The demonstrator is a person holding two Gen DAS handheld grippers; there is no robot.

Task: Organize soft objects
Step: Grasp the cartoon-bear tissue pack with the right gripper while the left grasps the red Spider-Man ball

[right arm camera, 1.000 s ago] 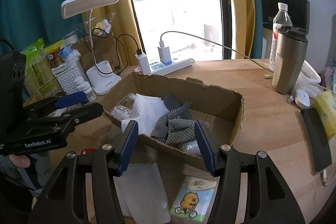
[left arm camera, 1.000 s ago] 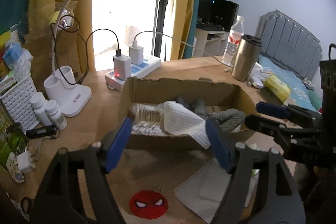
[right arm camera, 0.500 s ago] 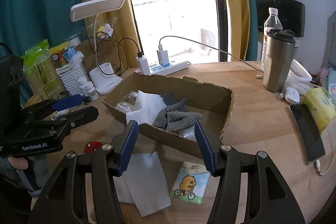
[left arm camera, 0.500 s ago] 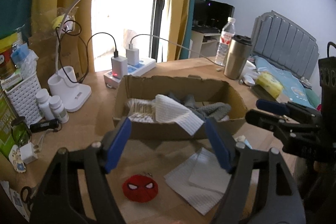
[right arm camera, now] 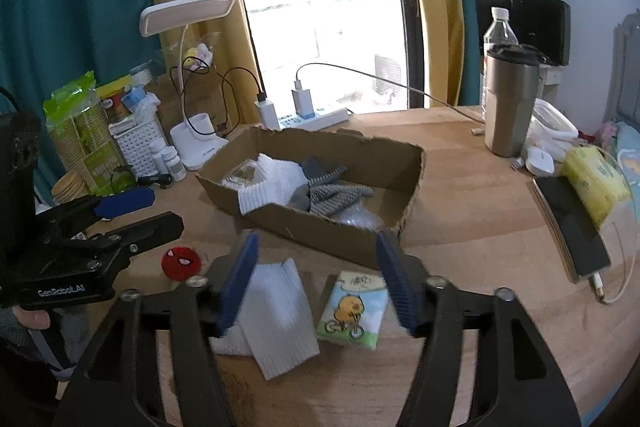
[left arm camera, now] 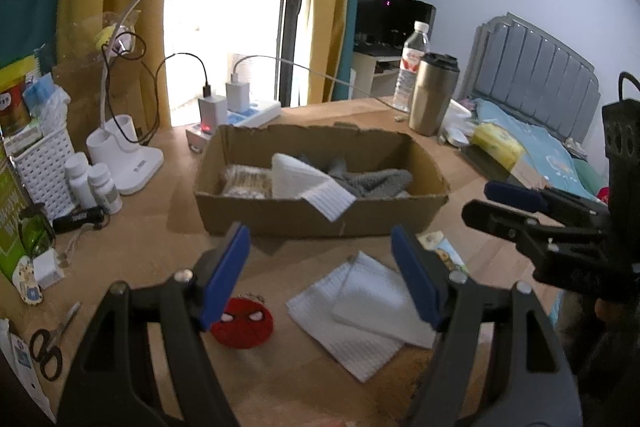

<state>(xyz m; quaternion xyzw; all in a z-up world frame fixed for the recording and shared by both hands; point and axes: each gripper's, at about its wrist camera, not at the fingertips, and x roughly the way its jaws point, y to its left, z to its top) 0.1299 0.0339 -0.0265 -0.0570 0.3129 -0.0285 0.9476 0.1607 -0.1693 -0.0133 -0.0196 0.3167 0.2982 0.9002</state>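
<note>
Both tongs gape empty – the right tongs (right arm camera: 316, 277) have just been widening, left tongs (left arm camera: 320, 271) apart. The box (right arm camera: 320, 231) wall hides its cloths' lower parts; the right tongs cover the towel (right arm camera: 276, 311) edge.

A cardboard box (right arm camera: 344, 187) sits mid-tabletop (right arm camera: 472, 227), holding a white cloth (right arm camera: 276, 179) draped over its near wall and grey dotted gloves (right arm camera: 336, 193). On the tabletop's near side lie folded white cloths (right arm camera: 276, 311), a chick-print tissue pack (right arm camera: 354, 307) and a red spider-face plush (right arm camera: 181, 262). The right hand-held gripper (right arm camera: 318, 283) hangs above them, its jaws just opening wider with nothing between its blue pads. The left hand-held gripper (right arm camera: 132, 211) enters from the left, jaws apart and empty.
</note>
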